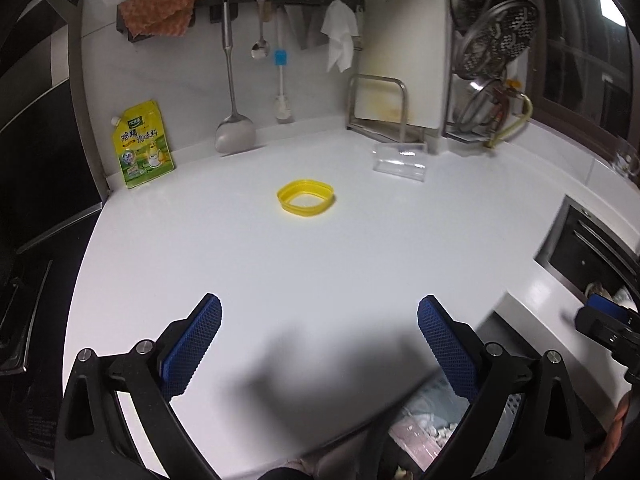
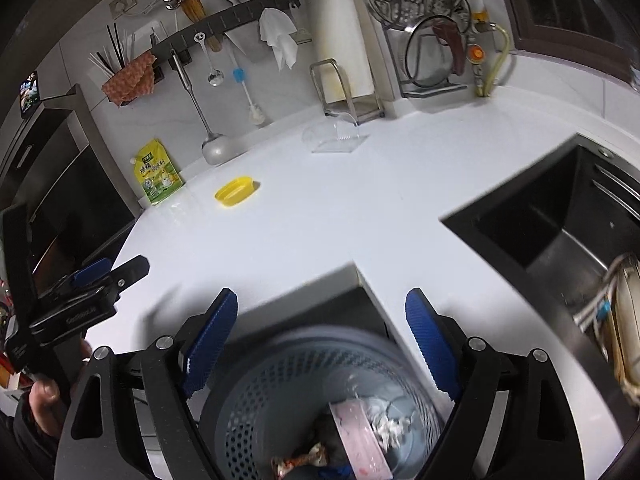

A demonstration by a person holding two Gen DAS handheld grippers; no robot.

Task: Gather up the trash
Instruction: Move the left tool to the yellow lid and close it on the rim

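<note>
My left fingers [image 1: 320, 350] stand wide, nothing between them, over bare white desk [image 1: 280, 272]. Yellow lid [image 1: 306, 197] lies flat on the desk well ahead of them, roughly centred between the two pads, apart from everything. Clear box [image 1: 400, 166] sits further back to the right, near the metal rack [image 1: 378, 104]. Yellow pouch [image 1: 144, 144] leans on the wall back left.

My right fingers [image 2: 322, 344] also stand wide and empty, hanging over the grey bin [image 2: 280, 376] at the desk's edge. Inside the bin: pink wrapper [image 2: 360, 436], white crumpled scrap [image 2: 390, 426], candy wrapper [image 2: 300, 460]. From here the lid [image 2: 236, 191] is far ahead to the left, just beside the pouch [image 2: 158, 176]. Sink [image 2: 560, 220] to the right. Left gripper shows at left edge [image 2: 92, 280].
</note>
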